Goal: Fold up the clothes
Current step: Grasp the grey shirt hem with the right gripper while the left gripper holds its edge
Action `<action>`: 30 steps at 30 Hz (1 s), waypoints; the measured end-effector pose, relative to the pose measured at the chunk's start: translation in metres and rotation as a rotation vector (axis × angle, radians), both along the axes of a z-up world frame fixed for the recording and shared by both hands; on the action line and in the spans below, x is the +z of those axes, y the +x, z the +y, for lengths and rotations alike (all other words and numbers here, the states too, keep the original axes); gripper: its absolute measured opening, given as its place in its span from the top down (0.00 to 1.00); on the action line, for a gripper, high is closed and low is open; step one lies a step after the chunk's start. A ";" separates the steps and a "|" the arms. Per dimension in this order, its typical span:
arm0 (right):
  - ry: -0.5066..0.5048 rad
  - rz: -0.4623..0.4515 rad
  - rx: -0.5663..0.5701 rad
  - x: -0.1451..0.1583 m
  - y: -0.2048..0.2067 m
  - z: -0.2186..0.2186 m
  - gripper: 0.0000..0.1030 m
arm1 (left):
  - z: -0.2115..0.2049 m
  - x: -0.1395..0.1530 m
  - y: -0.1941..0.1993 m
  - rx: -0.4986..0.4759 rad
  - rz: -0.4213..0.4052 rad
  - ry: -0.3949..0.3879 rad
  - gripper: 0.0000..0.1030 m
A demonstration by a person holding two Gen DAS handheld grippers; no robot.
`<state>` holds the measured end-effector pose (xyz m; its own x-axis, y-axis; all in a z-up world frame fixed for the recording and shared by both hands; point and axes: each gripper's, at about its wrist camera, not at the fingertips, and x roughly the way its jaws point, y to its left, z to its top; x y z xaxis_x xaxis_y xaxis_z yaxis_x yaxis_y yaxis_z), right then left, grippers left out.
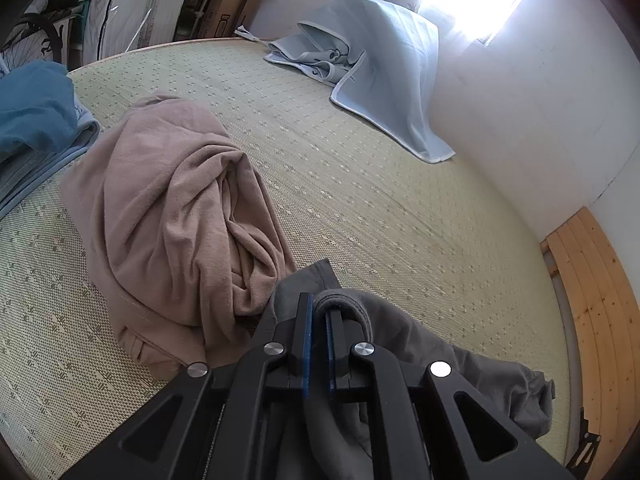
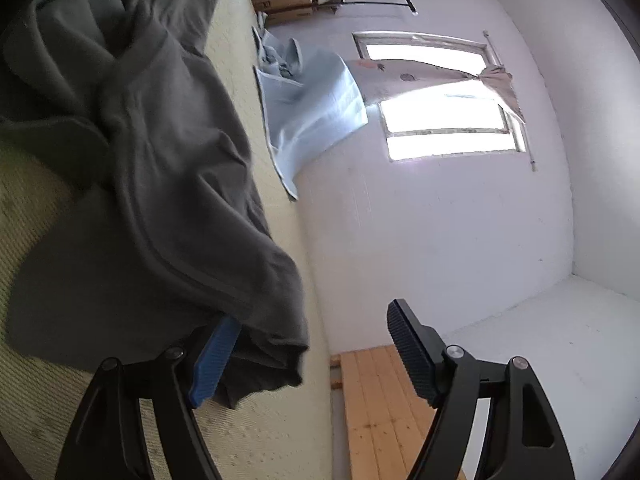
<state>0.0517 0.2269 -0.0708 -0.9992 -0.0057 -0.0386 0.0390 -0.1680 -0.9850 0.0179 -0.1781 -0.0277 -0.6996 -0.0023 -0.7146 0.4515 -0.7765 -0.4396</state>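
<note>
Two grippers work on one dark grey garment [image 1: 420,344] lying on a bed covered by a woven mat [image 1: 360,208]. On the left gripper [image 1: 319,320] the jaws are drawn together and clamped on a thick rolled hem of that grey cloth, which loops over the fingertips and hangs away to the right of them and down under the gripper body. On the right gripper [image 2: 316,344] the jaws stand wide apart: the blue-padded finger on the left side is tucked under the loose edge of the same grey garment [image 2: 152,184], with cloth draped over its tip, while the other finger is in free air with nothing touching it. From there the grey cloth spreads ahead and to the left across the mat [image 2: 40,208] in heavy folds. Just left of the left gripper, and touching the grey cloth at its near corner, a beige garment [image 1: 172,216] sits in a crumpled heap. Further left, a blue garment [image 1: 36,116] lies at the mat's edge. Far ahead and to the right, a light blue blanket [image 1: 376,68] is bunched against the white wall [image 1: 520,120]. To the right of both grippers, wooden slats [image 1: 592,300] show beyond the mat, under a bright window [image 2: 440,116].
</note>
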 end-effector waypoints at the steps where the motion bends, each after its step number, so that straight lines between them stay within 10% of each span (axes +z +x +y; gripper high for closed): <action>1: 0.003 -0.002 0.007 0.000 0.000 -0.002 0.24 | 0.000 0.000 0.000 0.000 0.000 0.000 0.96; 15: 0.035 -0.083 0.132 -0.001 -0.015 -0.022 0.25 | -0.002 -0.002 -0.002 -0.004 -0.001 0.011 0.96; 20: -0.009 -0.124 0.153 0.002 -0.007 -0.024 0.63 | -0.002 -0.002 -0.003 -0.005 -0.002 0.014 0.96; 30: 0.010 -0.148 0.197 -0.011 0.008 -0.029 0.64 | -0.001 -0.002 -0.002 -0.007 -0.004 0.014 0.96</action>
